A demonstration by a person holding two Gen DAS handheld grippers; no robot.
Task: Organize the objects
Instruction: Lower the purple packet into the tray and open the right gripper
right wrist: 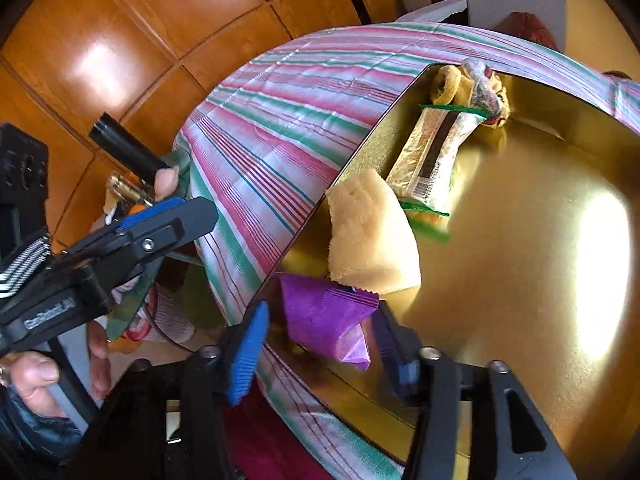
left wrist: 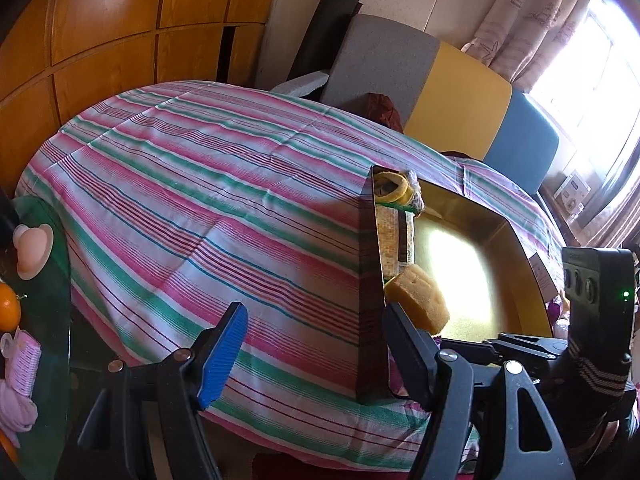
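Note:
A gold-lined box (left wrist: 516,240) (right wrist: 520,280) sits on a striped bedspread (left wrist: 200,200). Inside it lie a yellow sponge (left wrist: 420,300) (right wrist: 372,232), a long snack packet (right wrist: 432,160) (left wrist: 396,236), a yellow roll (left wrist: 392,188) (right wrist: 444,84) and a purple wrapper (right wrist: 324,312). My left gripper (left wrist: 316,356) is open and empty, straddling the box's near wall. My right gripper (right wrist: 320,340) is open over the box's near corner, with the purple wrapper lying between its fingers, not squeezed. The left gripper also shows in the right wrist view (right wrist: 160,220).
A green side table (left wrist: 44,280) at the left holds an orange (left wrist: 8,308), a pink toy (left wrist: 32,248), a pink comb-like item (left wrist: 24,364) and pink cloth. Wooden wardrobe doors (left wrist: 100,20) stand behind. Cushions (left wrist: 460,88) and a window lie at the far right.

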